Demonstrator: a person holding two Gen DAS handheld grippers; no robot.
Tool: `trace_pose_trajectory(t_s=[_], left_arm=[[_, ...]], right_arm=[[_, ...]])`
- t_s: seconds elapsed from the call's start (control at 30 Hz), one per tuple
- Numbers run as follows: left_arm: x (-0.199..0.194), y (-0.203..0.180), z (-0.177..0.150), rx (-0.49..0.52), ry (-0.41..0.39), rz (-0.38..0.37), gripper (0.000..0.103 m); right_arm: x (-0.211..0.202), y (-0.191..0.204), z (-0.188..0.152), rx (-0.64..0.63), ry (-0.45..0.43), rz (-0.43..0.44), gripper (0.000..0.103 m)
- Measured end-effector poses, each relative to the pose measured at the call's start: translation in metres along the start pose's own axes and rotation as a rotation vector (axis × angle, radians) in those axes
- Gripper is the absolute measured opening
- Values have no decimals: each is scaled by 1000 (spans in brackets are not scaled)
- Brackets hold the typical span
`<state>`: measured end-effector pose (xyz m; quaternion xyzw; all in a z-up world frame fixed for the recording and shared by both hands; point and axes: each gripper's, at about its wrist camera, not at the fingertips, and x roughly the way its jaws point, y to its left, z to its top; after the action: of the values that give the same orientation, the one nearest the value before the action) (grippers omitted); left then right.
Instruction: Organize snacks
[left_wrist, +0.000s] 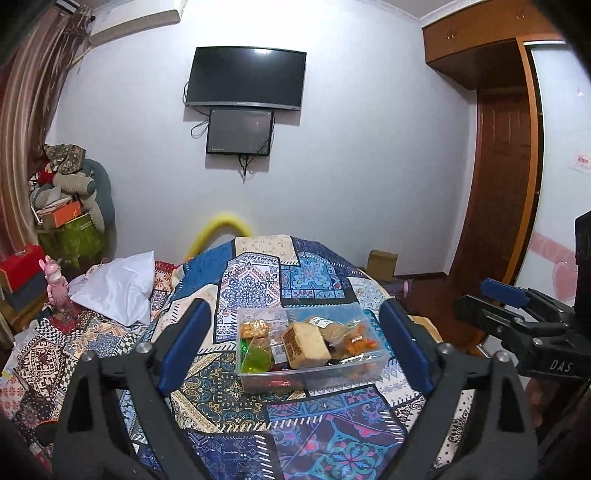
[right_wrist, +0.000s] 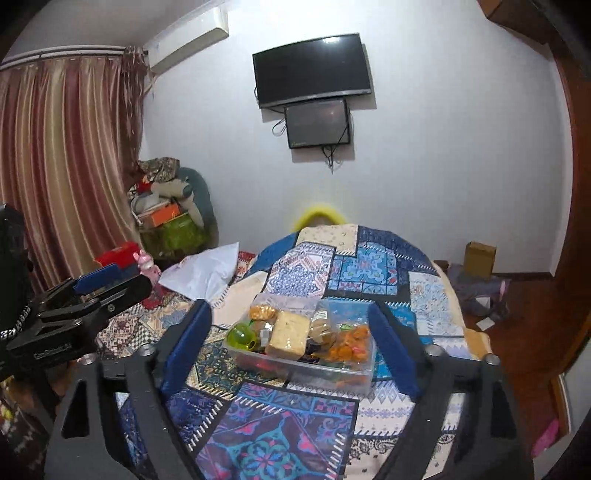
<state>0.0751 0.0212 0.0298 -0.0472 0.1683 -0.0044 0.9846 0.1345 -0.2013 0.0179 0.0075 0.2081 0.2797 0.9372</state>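
A clear plastic box (left_wrist: 365, 363) (right_wrist: 360, 373) stands on the patterned cloth of a round table (left_wrist: 314, 421) (right_wrist: 280, 424). It holds several wrapped snacks: a tan cake block (left_wrist: 306, 341) (right_wrist: 290, 334), a green jelly cup (left_wrist: 256, 360) (right_wrist: 240, 336), orange pieces in a bag (left_wrist: 364, 339) (right_wrist: 351, 343). My left gripper (left_wrist: 295, 339) is open and empty, its fingers on either side of the box, short of it. My right gripper (right_wrist: 291, 332) is open and empty, likewise framing the box. Each gripper shows in the other's view, the right one (left_wrist: 498, 295) and the left one (right_wrist: 107, 280).
A bed with a patterned quilt and a white pillow (left_wrist: 118, 284) (right_wrist: 207, 271) lies left of the table. A pink toy (left_wrist: 55, 280) and piled boxes (left_wrist: 70, 225) stand at the left. A cardboard box (right_wrist: 480, 258) sits on the floor at right, near a wooden wardrobe (left_wrist: 502, 177).
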Motion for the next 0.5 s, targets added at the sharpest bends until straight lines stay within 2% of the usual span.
trace_pose_trajectory(t_s=[0.13,0.5], left_arm=[[-8,-5,-5,9,-12,15,98],[-13,-9,-12,9,2,9,98]], right_arm=[[-6,0,-3,-4,-19,-22,99],[-12,3,-9,-17,-21,-33,101]])
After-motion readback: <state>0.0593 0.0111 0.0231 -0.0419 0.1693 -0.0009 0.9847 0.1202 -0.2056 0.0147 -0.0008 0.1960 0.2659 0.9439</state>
